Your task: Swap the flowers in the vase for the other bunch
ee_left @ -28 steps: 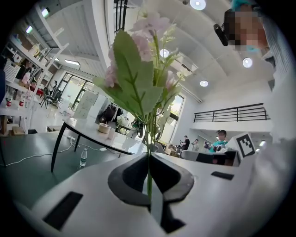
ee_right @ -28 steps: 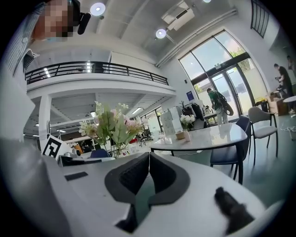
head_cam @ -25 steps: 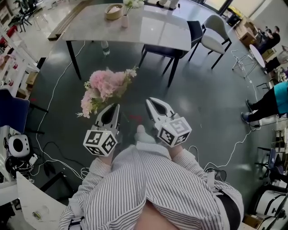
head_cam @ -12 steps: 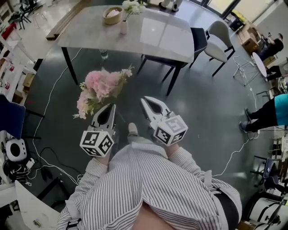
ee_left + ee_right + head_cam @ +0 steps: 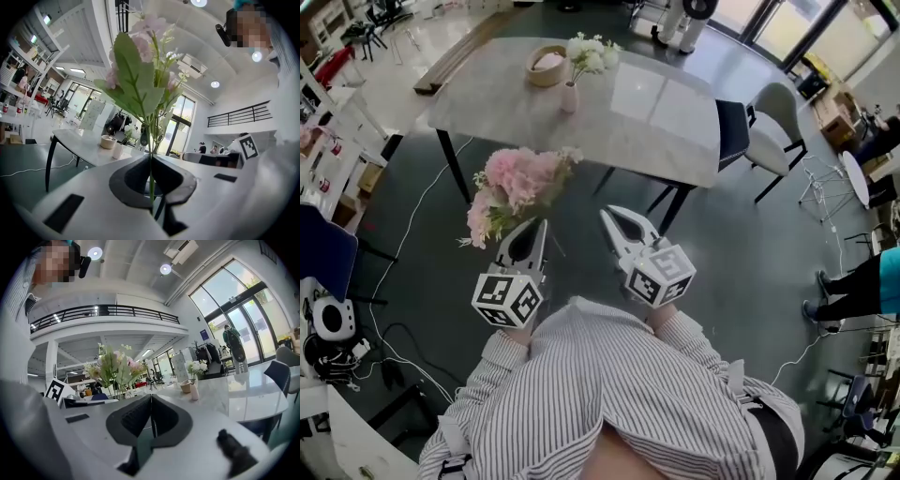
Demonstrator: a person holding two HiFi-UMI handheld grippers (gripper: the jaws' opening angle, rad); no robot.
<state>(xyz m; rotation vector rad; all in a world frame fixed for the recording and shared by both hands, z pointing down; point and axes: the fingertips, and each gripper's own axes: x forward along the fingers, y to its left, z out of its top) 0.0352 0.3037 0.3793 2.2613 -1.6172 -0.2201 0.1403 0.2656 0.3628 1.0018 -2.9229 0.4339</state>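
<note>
My left gripper (image 5: pixel 538 225) is shut on the green stems of a pink flower bunch (image 5: pixel 519 182), which stands up and to the left of the jaws. In the left gripper view the stem (image 5: pixel 151 174) is pinched between the closed jaws and the blooms (image 5: pixel 140 56) rise above. My right gripper (image 5: pixel 610 215) is beside it, shut with nothing in it (image 5: pixel 151 398). Ahead, a small pink vase (image 5: pixel 570 97) holding white flowers (image 5: pixel 590 54) stands on the grey table (image 5: pixel 656 122). The vase (image 5: pixel 194 391) also shows in the right gripper view.
A round wooden bowl (image 5: pixel 547 64) sits beside the vase. Dark and light chairs (image 5: pixel 773 127) stand at the table's right side. Cables (image 5: pixel 403 234) trail over the dark floor at left. A person's legs (image 5: pixel 862 291) are at the far right.
The table with the vase has come closer and lower in the head view as both grippers travelled toward it. The pink bunch stays in the left gripper; both jaws stay shut.
</note>
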